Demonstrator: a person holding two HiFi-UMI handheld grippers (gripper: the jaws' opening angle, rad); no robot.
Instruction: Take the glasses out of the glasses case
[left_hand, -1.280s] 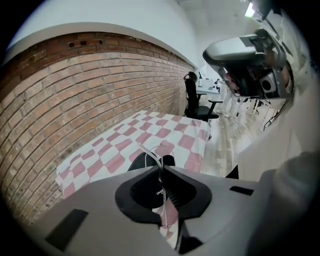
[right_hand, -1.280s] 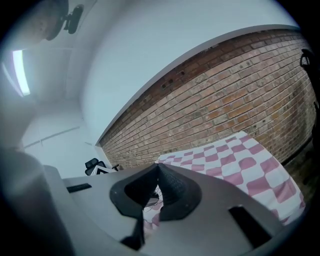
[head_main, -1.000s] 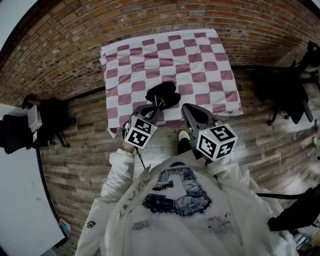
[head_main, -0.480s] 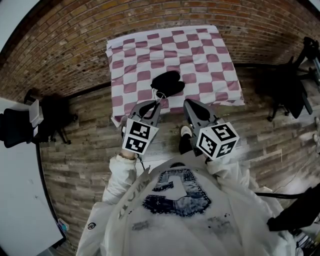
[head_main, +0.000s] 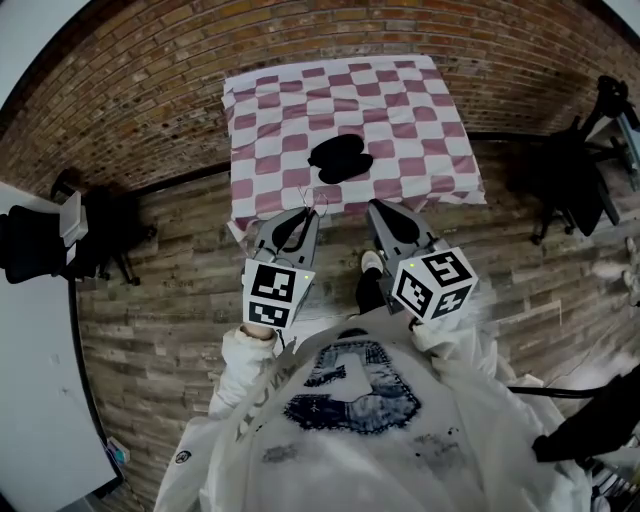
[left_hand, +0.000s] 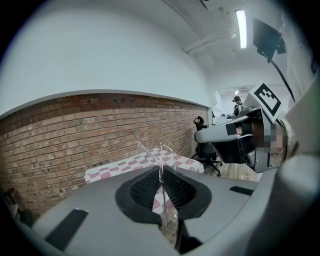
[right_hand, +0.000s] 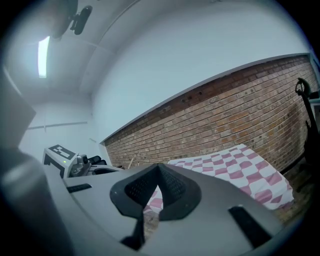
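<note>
The black glasses case (head_main: 340, 158) lies open on the pink-and-white checked table (head_main: 420, 110). My left gripper (head_main: 305, 212) is shut on thin wire-framed glasses (head_main: 316, 203), held in the air short of the table's near edge. In the left gripper view the pads pinch a thin metal arm of the glasses (left_hand: 161, 172), and the clear rim (left_hand: 159, 149) sticks out past the tips. My right gripper (head_main: 378, 208) hangs beside it, shut with nothing between its pads (right_hand: 170, 187). Both grippers are clear of the case.
A brick wall (head_main: 150, 90) runs behind the table, with wooden floor (head_main: 160, 320) around it. Black office chairs stand at the left (head_main: 40, 255) and the right (head_main: 575, 180). A white desk (head_main: 35, 400) fills the lower left.
Both grippers have drawn back from the table towards the person and risen. The glasses came away with the left gripper. The case stays on the cloth.
</note>
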